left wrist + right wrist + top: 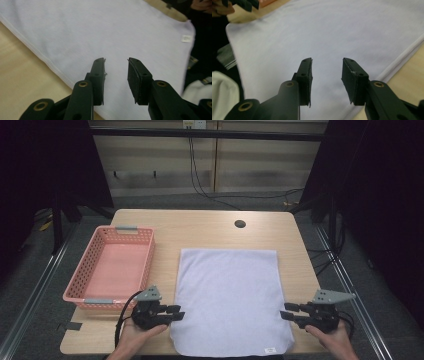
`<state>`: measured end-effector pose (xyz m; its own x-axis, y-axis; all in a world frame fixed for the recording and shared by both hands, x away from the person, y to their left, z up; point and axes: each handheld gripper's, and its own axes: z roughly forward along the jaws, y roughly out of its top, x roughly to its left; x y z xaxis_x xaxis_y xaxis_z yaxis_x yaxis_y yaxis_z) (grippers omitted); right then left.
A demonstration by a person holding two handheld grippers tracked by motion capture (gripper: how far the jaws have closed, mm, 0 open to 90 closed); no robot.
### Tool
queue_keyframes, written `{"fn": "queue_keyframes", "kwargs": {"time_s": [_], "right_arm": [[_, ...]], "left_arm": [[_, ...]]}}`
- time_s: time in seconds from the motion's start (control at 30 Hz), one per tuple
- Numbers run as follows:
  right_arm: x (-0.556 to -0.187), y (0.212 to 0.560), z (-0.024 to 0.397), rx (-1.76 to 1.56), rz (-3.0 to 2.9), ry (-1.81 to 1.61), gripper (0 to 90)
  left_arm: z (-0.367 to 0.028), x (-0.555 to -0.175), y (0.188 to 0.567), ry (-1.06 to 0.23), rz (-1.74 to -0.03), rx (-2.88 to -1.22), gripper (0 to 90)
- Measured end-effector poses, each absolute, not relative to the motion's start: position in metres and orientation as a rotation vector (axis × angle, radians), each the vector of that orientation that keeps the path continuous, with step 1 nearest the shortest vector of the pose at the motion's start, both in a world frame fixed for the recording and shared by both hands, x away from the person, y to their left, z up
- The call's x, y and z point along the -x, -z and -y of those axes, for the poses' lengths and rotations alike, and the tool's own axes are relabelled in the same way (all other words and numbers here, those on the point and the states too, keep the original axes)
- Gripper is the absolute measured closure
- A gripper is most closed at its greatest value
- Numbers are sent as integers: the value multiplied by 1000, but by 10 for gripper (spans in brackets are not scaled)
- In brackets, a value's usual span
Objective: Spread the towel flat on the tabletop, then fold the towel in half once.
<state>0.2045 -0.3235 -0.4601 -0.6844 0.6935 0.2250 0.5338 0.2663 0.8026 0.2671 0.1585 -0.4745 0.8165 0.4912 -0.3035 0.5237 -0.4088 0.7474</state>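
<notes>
A pale lavender towel [230,295] lies flat on the wooden table, its near edge hanging slightly over the front, with a small white label [270,350] at its near right corner. My left gripper [177,312] hovers at the towel's left edge, pointing right, jaws open with nothing between them [116,72]. At the towel's right edge my right gripper [286,311] points left, jaws likewise open and empty above the cloth [327,75]. The towel [105,32] [337,32] spreads out beyond both pairs of jaws.
A pink plastic basket [82,290] stands empty at the table's left side, just behind my left gripper. A round cable hole [240,224] sits near the table's far edge. Bare wood [165,265] separates basket and towel.
</notes>
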Motion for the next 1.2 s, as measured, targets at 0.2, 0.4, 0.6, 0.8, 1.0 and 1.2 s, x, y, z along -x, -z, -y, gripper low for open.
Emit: {"fn": "queue_keyframes", "kwargs": {"time_s": [0.2,0.4,0.6,0.8,1.0,1.2], "right_arm": [[-245,466,304,-1189,-2344,-1344,586],[-283,480,291,-1283,-2410,-1273,512],[-313,492,280,-1264,-2432,-1139,475],[-322,500,274,-1247,-2427,-1078,493],[-306,499,274,-1214,-2449,-1056,495],[-278,499,281,-1202,-2480,-1084,503]], "left_arm": [[-140,-301,478,31,-829,-2086,554],[-125,-322,490,-1,-873,-2122,548],[-115,-339,494,-75,-899,-2129,522],[-112,-344,500,-109,-871,-2159,566],[-118,-326,500,-71,-825,-2169,639],[-121,-293,499,-30,-766,-2195,676]]}}
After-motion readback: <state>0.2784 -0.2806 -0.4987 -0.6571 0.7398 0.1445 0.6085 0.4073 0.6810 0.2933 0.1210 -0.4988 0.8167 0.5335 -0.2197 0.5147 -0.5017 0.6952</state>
